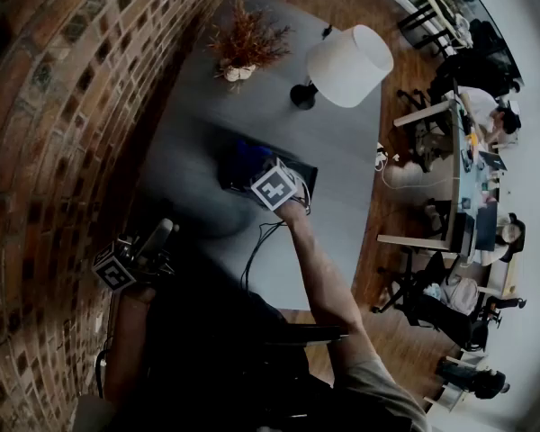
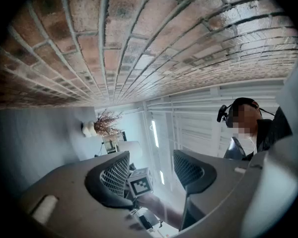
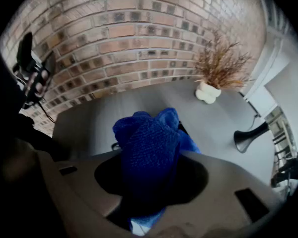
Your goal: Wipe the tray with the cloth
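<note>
Right claw [image 3: 151, 180]: pinching a bunched blue cloth [image 3: 149, 138], pointed steeply down over the dark tray [image 1: 304, 175]. The cloth sits on or just above the tray; contact cannot be confirmed. The tray lies on the grey bench [image 1: 351, 151].

Left claw [image 2: 151, 170]: spread, with nothing between its jaws. It is held well apart from the tray, on the side toward the brick wall [image 1: 63, 88].

Beyond the tray stand a lamp [image 1: 349, 65] and a dried plant [image 1: 245, 41].
</note>
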{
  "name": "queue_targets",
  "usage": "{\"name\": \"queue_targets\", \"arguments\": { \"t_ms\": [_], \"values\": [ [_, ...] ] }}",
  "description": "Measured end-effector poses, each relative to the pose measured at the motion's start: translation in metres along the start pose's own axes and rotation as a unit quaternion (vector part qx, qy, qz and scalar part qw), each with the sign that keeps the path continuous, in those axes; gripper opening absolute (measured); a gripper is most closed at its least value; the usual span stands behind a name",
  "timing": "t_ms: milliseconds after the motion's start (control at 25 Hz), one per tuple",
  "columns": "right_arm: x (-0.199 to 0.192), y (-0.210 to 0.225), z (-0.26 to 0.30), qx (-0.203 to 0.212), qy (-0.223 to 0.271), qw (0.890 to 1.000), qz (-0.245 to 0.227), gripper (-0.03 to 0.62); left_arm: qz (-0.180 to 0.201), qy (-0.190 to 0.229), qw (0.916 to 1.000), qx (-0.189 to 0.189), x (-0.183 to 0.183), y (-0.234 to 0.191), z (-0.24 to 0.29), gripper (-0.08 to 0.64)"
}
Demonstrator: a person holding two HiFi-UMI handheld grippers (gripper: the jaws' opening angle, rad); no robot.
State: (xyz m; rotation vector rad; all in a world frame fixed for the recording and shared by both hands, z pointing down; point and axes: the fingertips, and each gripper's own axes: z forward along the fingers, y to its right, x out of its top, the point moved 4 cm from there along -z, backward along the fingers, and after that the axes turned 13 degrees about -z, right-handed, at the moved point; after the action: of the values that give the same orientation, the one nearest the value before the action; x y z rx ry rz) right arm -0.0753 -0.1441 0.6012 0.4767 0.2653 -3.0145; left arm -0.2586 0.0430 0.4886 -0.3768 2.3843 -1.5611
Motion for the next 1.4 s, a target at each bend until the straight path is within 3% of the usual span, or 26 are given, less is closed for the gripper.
{"name": "queue_targets", "arguments": {
  "t_ms": [160, 280, 360, 560, 760, 840, 920, 1040, 1160, 1280, 1400],
  "values": [
    [0.017, 0.066, -0.003, -0.091, 0.047, 0.993, 0.065, 0.164, -0.005, 0.003, 0.9999, -0.01, 0.011, -0.002, 0.005, 0.262],
    [0.012, 0.086, 0.013, -0.083, 0.072, 0.981, 0.161, 0.17, -0.002, 0.005, 0.9998, -0.02, 0.012, 0.0, 0.009, 0.262],
    [0.009, 0.079, 0.016, -0.072, 0.085, 0.975, 0.191, 0.172, 0.0, 0.001, 0.9999, -0.017, 0.011, -0.001, 0.008, 0.262],
    [0.02, 0.03, 0.002, -0.037, 0.122, 0.975, 0.182, 0.172, -0.005, -0.005, 1.0, -0.006, 0.008, -0.011, 0.005, 0.262],
    [0.011, -0.041, -0.009, 0.001, 0.091, 0.991, 0.095, 0.172, -0.012, -0.024, 0.9996, -0.004, 0.001, -0.012, 0.013, 0.262],
    [0.009, -0.051, -0.014, 0.008, 0.077, 0.995, 0.066, 0.171, -0.013, -0.03, 0.9995, -0.002, -0.002, -0.012, 0.016, 0.262],
    [0.015, -0.034, -0.019, -0.02, 0.094, 0.993, 0.071, 0.172, -0.012, -0.031, 0.9994, 0.003, -0.003, -0.014, 0.015, 0.261],
    [0.015, 0.024, -0.025, -0.109, 0.113, 0.98, 0.122, 0.172, -0.01, -0.037, 0.9993, 0.005, -0.006, -0.012, 0.016, 0.261],
    [-0.009, 0.075, -0.02, -0.174, 0.085, 0.968, 0.158, 0.173, -0.008, -0.036, 0.9993, 0.001, -0.008, -0.005, 0.02, 0.261],
    [-0.026, 0.078, 0.0, -0.131, 0.104, 0.967, 0.191, 0.173, -0.002, -0.032, 0.9994, 0.012, -0.008, -0.002, 0.021, 0.253],
    [-0.023, 0.045, -0.004, -0.082, 0.122, 0.974, 0.174, 0.173, 0.0, -0.037, 0.9993, 0.009, -0.008, -0.002, 0.024, 0.253]
  ]
}}
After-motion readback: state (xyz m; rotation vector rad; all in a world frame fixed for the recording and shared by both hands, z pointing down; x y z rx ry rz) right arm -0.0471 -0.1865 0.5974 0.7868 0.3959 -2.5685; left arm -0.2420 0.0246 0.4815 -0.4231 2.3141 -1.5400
